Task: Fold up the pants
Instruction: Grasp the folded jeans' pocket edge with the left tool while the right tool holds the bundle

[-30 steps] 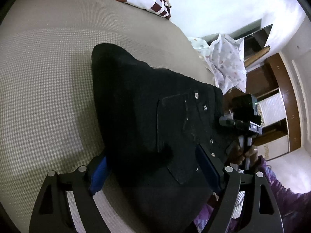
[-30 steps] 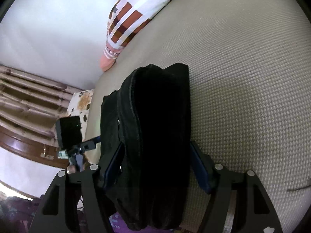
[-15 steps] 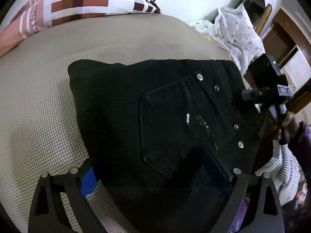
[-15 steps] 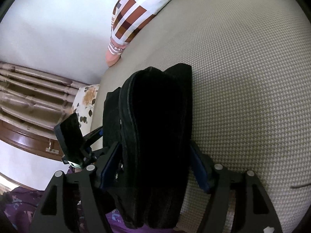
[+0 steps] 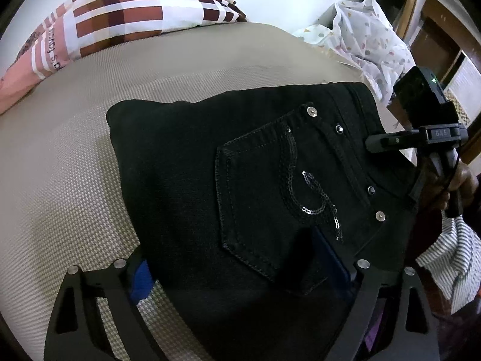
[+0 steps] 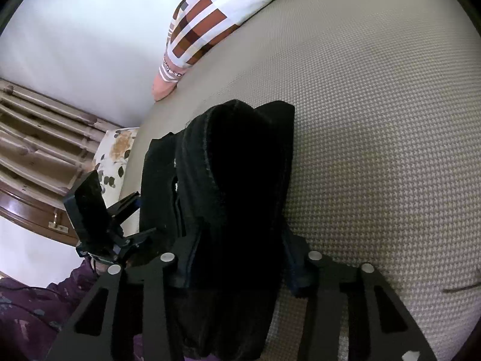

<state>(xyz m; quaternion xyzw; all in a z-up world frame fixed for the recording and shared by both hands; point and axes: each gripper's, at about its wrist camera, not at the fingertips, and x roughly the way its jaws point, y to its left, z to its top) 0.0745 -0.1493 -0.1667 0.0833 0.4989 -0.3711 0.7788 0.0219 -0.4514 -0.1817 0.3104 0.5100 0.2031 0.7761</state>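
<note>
Pants [image 5: 270, 198], black denim with a sequinned back pocket, lie folded into a thick bundle on the beige woven bed cover [image 5: 75, 165], filling the centre and lower right of the left wrist view.

The left gripper [image 5: 240, 273] stands wide with its jaws closing slightly. The bundle's near edge runs between its blue pads [image 5: 141, 279], and one pad sits over the cloth at lower right, but whether the pads press cannot be told.

The right gripper [image 6: 237, 255] straddles the bundle's end at the lower centre of its own view. Its jaws are closing with the stacked layers between them, and the fingers appear to meet the cloth on both sides.

The step in hand looks like squaring and gripping the folded bundle. To do it well, each gripper should bite through all layers near an edge, so the inner folds do not slide, and both should move level together.

The left view shows the pocket face, the rivets, the flat top and the right gripper [image 5: 427, 138] at the bundle's far right edge. The right view instead shows the bundle end-on, its stacked layers and thickness, and the left gripper [image 6: 132, 219] at the left. A checked pillow [image 5: 120, 21] lies at the top of both views.
</note>
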